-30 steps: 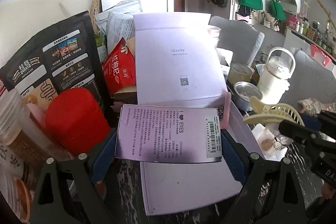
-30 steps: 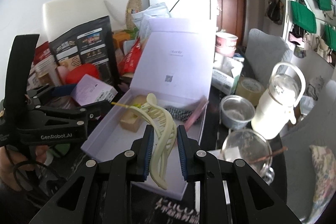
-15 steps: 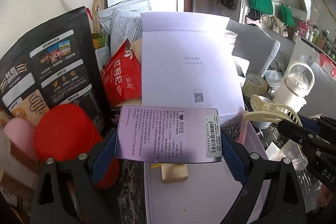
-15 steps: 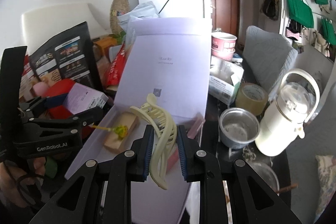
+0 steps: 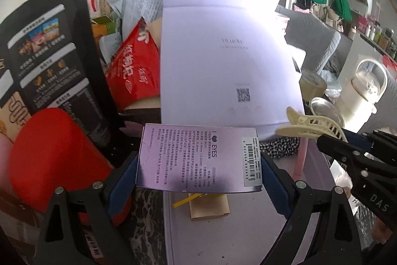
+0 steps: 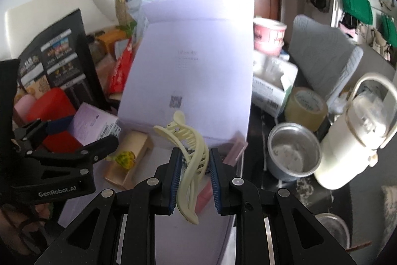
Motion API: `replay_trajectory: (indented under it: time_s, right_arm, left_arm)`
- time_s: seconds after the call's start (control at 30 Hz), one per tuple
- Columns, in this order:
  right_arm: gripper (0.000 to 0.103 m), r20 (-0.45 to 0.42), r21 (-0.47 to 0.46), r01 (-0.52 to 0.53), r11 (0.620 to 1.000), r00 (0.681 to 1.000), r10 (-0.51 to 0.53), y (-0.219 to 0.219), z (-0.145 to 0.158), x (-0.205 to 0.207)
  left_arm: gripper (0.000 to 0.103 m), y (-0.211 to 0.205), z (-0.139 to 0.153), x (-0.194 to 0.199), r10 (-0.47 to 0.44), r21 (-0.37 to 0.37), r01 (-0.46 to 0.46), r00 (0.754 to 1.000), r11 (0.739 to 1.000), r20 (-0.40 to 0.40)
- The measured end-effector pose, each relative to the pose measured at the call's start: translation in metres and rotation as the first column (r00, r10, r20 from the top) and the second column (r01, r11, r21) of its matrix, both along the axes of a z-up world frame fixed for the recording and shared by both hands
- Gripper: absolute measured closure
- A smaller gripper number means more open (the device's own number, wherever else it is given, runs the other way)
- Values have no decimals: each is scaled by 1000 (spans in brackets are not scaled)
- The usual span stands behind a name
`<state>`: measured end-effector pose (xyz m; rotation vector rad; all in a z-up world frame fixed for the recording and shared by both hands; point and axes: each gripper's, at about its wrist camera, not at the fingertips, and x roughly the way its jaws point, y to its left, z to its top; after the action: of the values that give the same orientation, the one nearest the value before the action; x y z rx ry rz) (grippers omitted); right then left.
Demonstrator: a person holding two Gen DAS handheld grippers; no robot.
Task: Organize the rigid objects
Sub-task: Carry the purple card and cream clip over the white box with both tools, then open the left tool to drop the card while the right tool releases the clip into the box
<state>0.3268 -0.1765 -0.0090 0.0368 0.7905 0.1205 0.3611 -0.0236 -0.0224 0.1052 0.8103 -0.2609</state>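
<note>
Left gripper [image 5: 199, 163] clamped on a lilac carton [image 5: 199, 160], pads on its short ends, long axis crosswise to the fingers, printed face toward the camera. Carton hangs over the near-left part of the open white box [image 5: 248, 235]; box floor lies directly below and ahead of it.

Right gripper [image 6: 193, 174] closed on a cream hair claw [image 6: 192, 160], long axis running along the fingers, teeth end pointing forward toward the box's raised lid [image 6: 196, 61]. Claw sits above the box's middle; from the left wrist view it shows just right of the carton, apart from it.

Box contents: small tan block [image 6: 127, 162] with a yellow sprig [image 6: 124, 157] lying over it, near-left of the right gripper; a checked piece [image 5: 282, 147] and a pink strip [image 5: 301, 158] at the back, near the lid hinge.

Judgement: both grippers are over the box; either could lower straight down. The carton would land close to the block, so it needs to shift clear of it first.
</note>
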Motion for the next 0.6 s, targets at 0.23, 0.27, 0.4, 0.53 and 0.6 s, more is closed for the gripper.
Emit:
replay_trajectory:
  time_s: [0.23,0.27,0.4,0.53,0.6]
  right_arm:
    - [81,-66,-3,10,1000,998,-10,-4,-17,11]
    - [81,-74,-1,12,1000,997,-12,-5,-19,12]
    - [81,-97,-4,15,1000,995,-15,-4,-24,15]
    - [81,-114,-18,19,1000,993,-20,-1,-30,18]
    - [81,-124,-10,18,1000,992,-19,-1,-32,20]
  left_arm:
    - [10,-12,-16,5,-17,38,18,999,999,-41]
    - [10,-13,-18,5,-15,42,17,999,999,-45]
    - [10,-16,-25,6,-18,49,21,998,999,-62]
    - [10,-14,-31,11,-22,19,24,995,1000,-98]
    - [10,-14,-33,11,-26,18,28,994,999,-102]
